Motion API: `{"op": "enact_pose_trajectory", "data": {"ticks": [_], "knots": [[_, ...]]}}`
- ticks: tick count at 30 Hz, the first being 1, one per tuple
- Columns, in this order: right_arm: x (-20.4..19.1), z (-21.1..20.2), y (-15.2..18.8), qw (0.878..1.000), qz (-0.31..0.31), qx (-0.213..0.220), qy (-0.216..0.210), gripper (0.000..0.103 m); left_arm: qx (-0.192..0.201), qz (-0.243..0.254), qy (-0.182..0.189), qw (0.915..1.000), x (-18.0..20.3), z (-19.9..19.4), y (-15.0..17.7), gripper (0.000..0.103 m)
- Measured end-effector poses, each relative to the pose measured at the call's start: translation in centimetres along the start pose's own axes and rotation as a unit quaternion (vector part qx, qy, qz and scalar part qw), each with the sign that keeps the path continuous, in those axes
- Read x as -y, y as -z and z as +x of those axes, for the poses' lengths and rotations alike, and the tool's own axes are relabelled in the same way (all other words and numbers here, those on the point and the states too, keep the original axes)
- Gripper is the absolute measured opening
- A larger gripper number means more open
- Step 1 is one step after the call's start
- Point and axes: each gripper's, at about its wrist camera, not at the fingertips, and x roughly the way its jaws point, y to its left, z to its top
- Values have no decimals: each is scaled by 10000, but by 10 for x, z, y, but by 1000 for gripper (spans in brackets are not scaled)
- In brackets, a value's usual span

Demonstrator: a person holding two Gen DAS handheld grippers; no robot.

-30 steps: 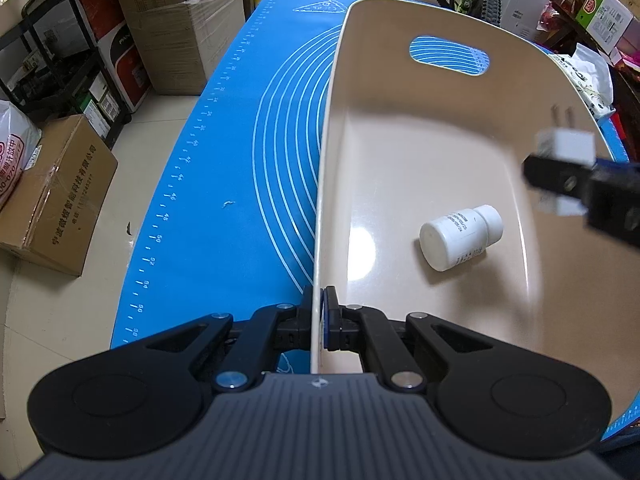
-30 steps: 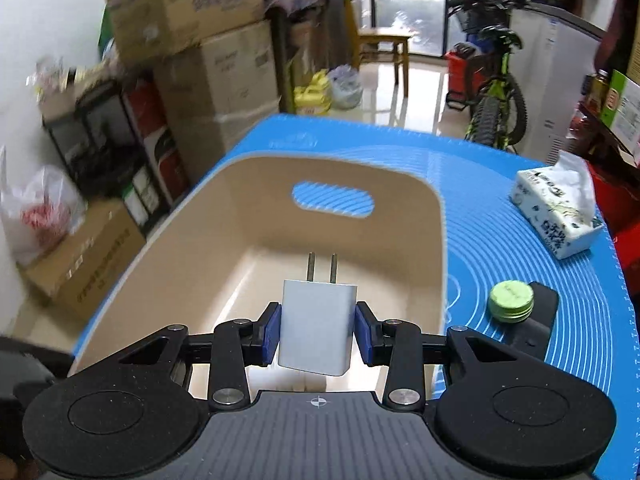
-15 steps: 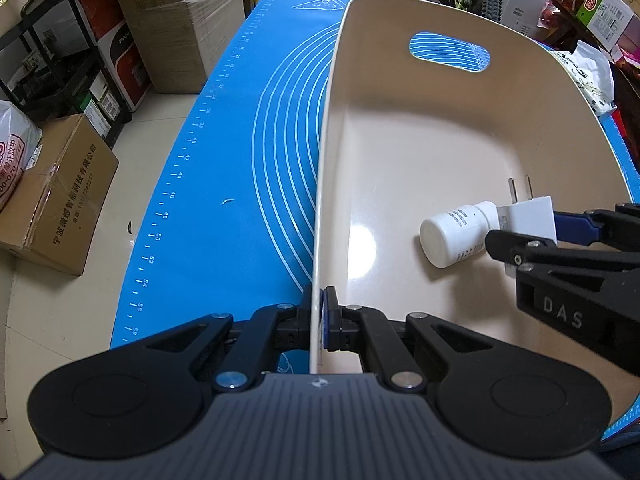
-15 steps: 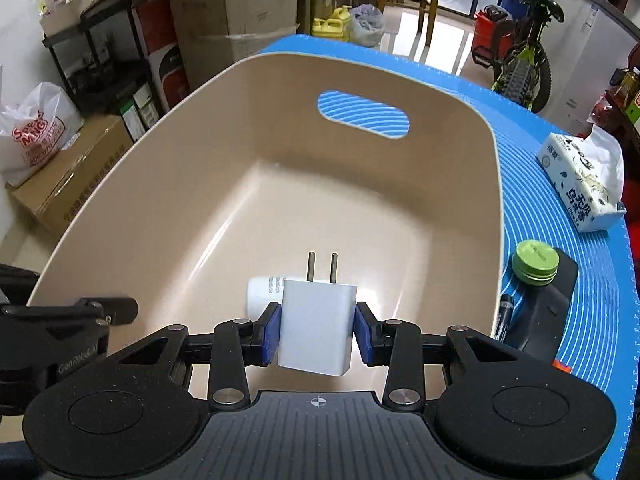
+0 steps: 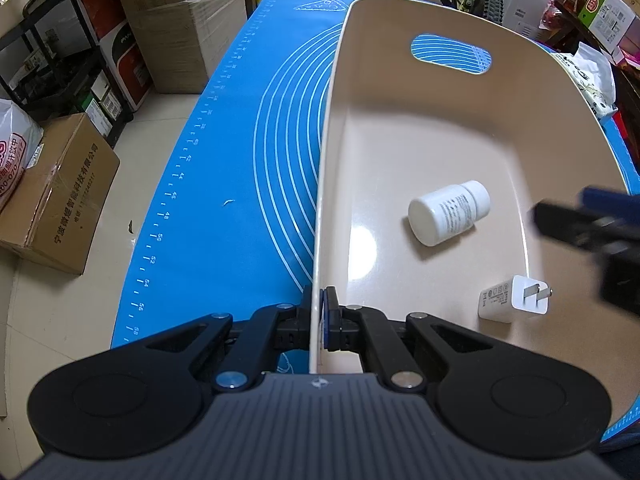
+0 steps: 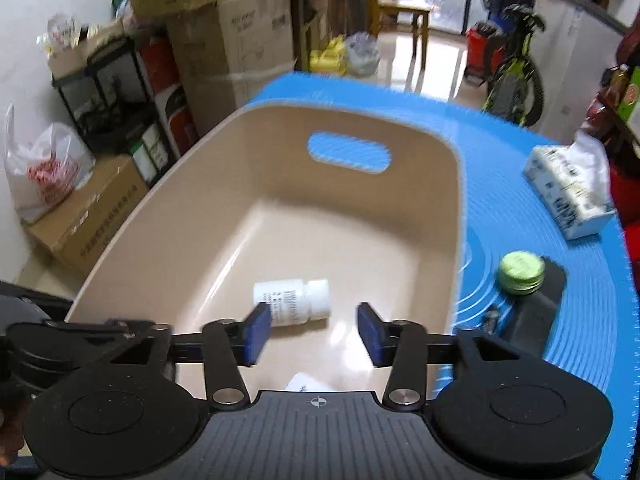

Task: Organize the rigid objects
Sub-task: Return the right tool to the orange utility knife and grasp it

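Note:
A beige plastic bin (image 5: 540, 92) stands on the blue mat (image 5: 240, 160). My left gripper (image 5: 319, 320) is shut on the bin's near left wall. Inside lie a white pill bottle (image 5: 446, 213) on its side and a white plug charger (image 5: 512, 298) near the front right. My right gripper (image 6: 316, 332) is open and empty above the bin (image 6: 160, 216); the bottle (image 6: 294, 300) lies beyond its fingers, and a bit of the charger (image 6: 306, 384) shows below them. It appears blurred at the right edge of the left wrist view (image 5: 592, 232).
On the mat right of the bin lie a green round tin (image 6: 520, 270) on a black flat object (image 6: 536, 312), a pen-like item (image 6: 490, 316) and a tissue pack (image 6: 568, 196). Cardboard boxes (image 5: 60, 196), a shelf and a bicycle (image 6: 516, 68) stand around the table.
My right gripper has opened and let the charger go; it now lies on the bin floor. The right gripper has drawn back and up. The left gripper has not moved.

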Motion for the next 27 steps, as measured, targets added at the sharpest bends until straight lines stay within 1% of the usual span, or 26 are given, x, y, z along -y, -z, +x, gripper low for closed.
{"op": "enact_pose_trajectory", "data": {"ticks": [2, 6, 9, 11, 15, 20, 23, 25, 27], "knots": [[10, -13, -2, 9997, 125, 197, 39, 65, 1, 3, -15, 10000, 1, 0, 0, 5], [39, -35, -5, 9975, 549, 430, 99, 66, 2, -5, -37, 10000, 1, 0, 0, 5], [64, -45, -4, 9953, 747, 542, 282, 67, 0, -8, -37, 10000, 1, 0, 0, 5], [80, -47, -1, 9940, 861, 521, 427, 67, 1, -1, -48, 10000, 2, 0, 0, 5], [115, -40, 10, 9896, 1205, 368, 695, 67, 2, 11, -62, 10000, 2, -1, 0, 5], [136, -30, 22, 9855, 1360, 104, 1010, 67, -4, -1, -71, 10000, 3, -2, -1, 5], [145, -20, 27, 9837, 1453, -108, 1055, 67, -4, 0, -71, 10000, 3, -2, -1, 5], [151, -9, 31, 9822, 1514, -337, 1061, 67, -4, 1, -69, 10000, 3, -2, -1, 5], [156, 0, 37, 9796, 1640, -543, 1029, 65, -5, -1, -67, 10000, 3, -2, -1, 5]]}}
